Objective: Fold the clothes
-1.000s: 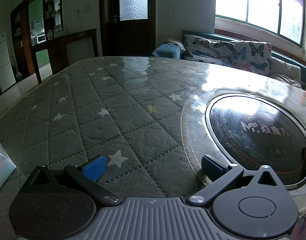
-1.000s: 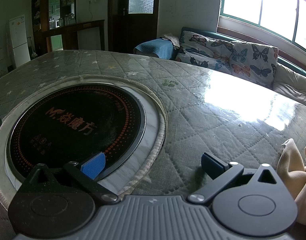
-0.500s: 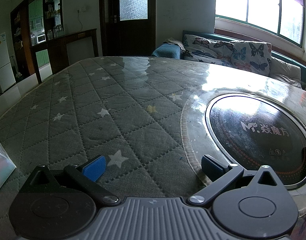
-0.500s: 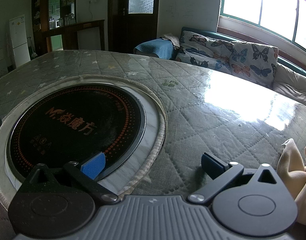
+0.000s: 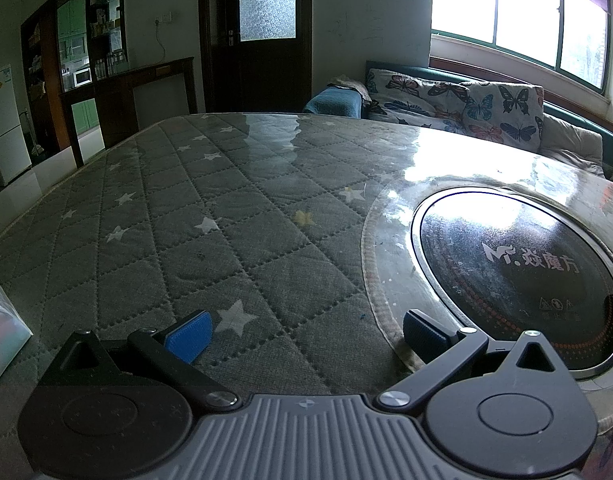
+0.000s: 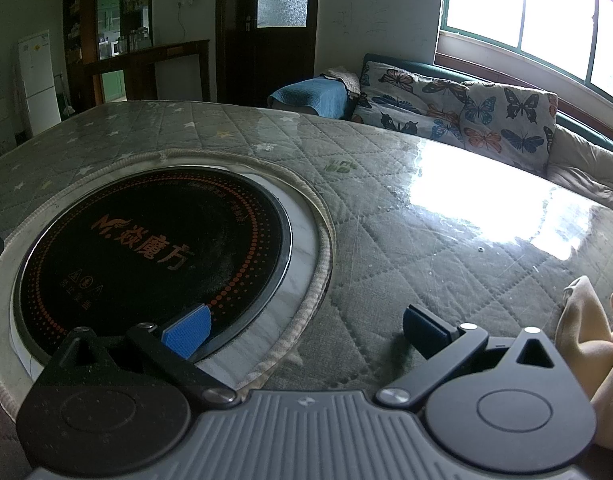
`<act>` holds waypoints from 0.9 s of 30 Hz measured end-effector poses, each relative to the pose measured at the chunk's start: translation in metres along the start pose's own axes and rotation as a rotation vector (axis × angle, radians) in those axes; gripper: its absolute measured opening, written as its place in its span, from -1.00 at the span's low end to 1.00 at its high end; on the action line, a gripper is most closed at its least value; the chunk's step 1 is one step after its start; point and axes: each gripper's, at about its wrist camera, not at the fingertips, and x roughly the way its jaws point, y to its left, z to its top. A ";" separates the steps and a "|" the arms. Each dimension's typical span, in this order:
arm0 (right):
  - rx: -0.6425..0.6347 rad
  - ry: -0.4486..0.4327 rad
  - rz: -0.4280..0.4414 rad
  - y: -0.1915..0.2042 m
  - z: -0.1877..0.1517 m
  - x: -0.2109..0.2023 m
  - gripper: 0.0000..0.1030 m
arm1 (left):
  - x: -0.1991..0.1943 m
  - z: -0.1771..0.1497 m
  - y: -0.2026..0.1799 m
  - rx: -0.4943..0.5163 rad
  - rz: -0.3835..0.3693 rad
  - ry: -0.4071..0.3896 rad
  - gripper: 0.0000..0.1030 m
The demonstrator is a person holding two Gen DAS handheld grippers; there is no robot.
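A beige garment (image 6: 590,344) lies bunched at the table's right edge, just right of my right gripper (image 6: 306,330); only its left part shows. That gripper hovers low over the quilted table cover, open, with nothing between its blue pads (image 6: 188,330). My left gripper (image 5: 306,334) is open too and holds nothing, low over the star-patterned cover left of the round black cooktop (image 5: 518,268). No garment shows in the left wrist view.
The quilted grey table cover (image 5: 226,232) lies under a glossy sheet, with the round induction cooktop (image 6: 150,248) set in its middle. A pale plastic bag (image 5: 0,336) sits at the left edge. A butterfly-print sofa (image 5: 458,108) stands behind the table.
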 end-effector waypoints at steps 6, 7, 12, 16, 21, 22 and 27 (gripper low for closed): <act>0.000 -0.001 0.000 0.001 0.000 0.001 1.00 | 0.000 0.000 0.000 0.000 0.000 0.000 1.00; 0.000 -0.001 0.000 0.001 0.000 0.001 1.00 | 0.000 0.000 0.000 0.000 0.000 0.000 1.00; 0.000 -0.001 0.000 0.000 0.000 0.001 1.00 | 0.000 0.000 0.000 0.000 0.001 0.000 1.00; 0.001 -0.001 0.000 0.000 -0.001 0.001 1.00 | 0.001 0.000 0.000 0.001 0.001 0.000 1.00; 0.001 -0.001 0.001 -0.001 -0.001 0.001 1.00 | 0.001 0.000 0.000 0.001 0.002 0.001 1.00; 0.001 -0.001 0.001 -0.001 -0.001 0.001 1.00 | 0.001 0.000 0.000 0.002 0.002 0.001 1.00; 0.001 -0.001 0.001 -0.001 -0.001 0.000 1.00 | 0.003 0.002 -0.002 -0.019 0.025 0.005 1.00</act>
